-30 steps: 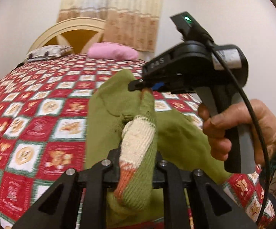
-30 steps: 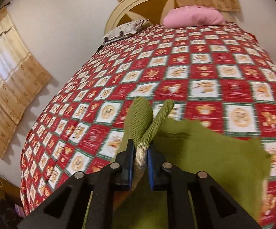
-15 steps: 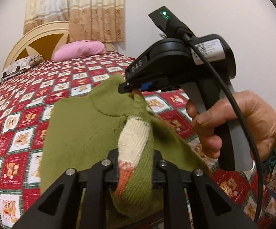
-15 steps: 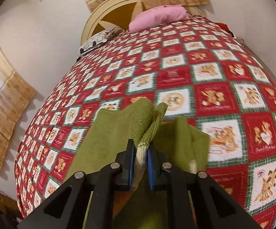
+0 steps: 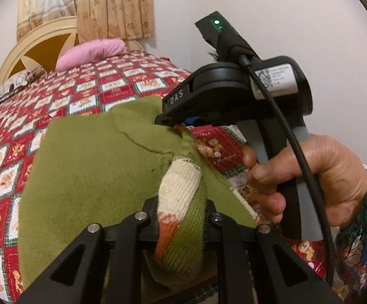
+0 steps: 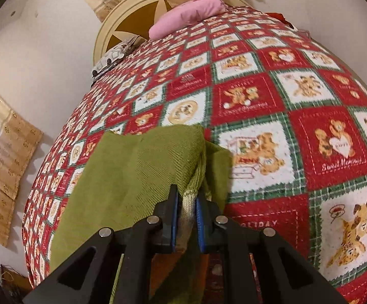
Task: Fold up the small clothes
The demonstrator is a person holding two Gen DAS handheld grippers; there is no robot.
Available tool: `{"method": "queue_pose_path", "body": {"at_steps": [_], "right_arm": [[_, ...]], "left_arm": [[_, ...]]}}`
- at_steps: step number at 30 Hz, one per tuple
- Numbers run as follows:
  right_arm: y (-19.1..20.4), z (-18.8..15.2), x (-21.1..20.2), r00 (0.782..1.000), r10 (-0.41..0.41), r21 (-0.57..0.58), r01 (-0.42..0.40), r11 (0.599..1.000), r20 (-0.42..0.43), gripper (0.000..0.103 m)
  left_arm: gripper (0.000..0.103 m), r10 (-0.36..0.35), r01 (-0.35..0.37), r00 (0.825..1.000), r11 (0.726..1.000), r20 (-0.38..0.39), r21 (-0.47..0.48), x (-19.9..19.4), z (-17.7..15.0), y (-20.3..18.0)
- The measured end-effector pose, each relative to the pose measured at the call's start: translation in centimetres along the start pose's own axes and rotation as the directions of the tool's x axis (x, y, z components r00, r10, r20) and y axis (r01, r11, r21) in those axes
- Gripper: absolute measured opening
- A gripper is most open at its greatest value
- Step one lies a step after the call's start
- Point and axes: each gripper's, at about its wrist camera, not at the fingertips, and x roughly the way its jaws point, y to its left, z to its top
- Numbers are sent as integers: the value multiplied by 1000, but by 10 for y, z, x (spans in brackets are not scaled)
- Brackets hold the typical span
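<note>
A small green knitted sweater with a cream and orange striped cuff hangs over the red patchwork bed. My left gripper is shut on the striped cuff end. My right gripper is shut on a bunched green edge of the sweater; it also shows in the left wrist view, held by a hand, pinching the cloth just beyond the left one. The body of the sweater drapes down and to the left of both grippers.
The bed carries a red, white and green teddy-bear quilt. A pink pillow and a patterned pillow lie by the cream headboard. Curtains hang behind; the white wall is close on the right.
Both grippers have swung with the sweater toward the bed's right side and nearer the quilt. The sweater's body has spread out wider to the left. Both grips are unchanged.
</note>
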Motion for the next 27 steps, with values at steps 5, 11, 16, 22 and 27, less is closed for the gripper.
{"method": "queue_pose_path", "body": {"at_steps": [5, 11, 16, 22, 27], "right_arm": [[-7, -3, 3, 1000, 26, 1, -26, 1000, 15, 12], [-8, -12, 2, 998, 28, -14, -27, 1000, 57, 12], [-7, -15, 1, 997, 21, -22, -19, 1000, 80, 11], [-5, -16, -1, 996, 2, -32, 1, 999, 94, 12], [-5, -21, -13, 987, -132, -14, 134, 991, 92, 59]], "left_arm": [[17, 16, -16, 1000, 1000, -16, 15, 3, -2, -6], [17, 24, -23, 999, 1000, -32, 18, 9, -1, -7], [17, 36, -35, 998, 999, -46, 29, 15, -1, -9], [31, 32, -29, 998, 999, -56, 43, 12, -1, -12], [60, -14, 19, 999, 993, -43, 114, -23, -22, -5]]}}
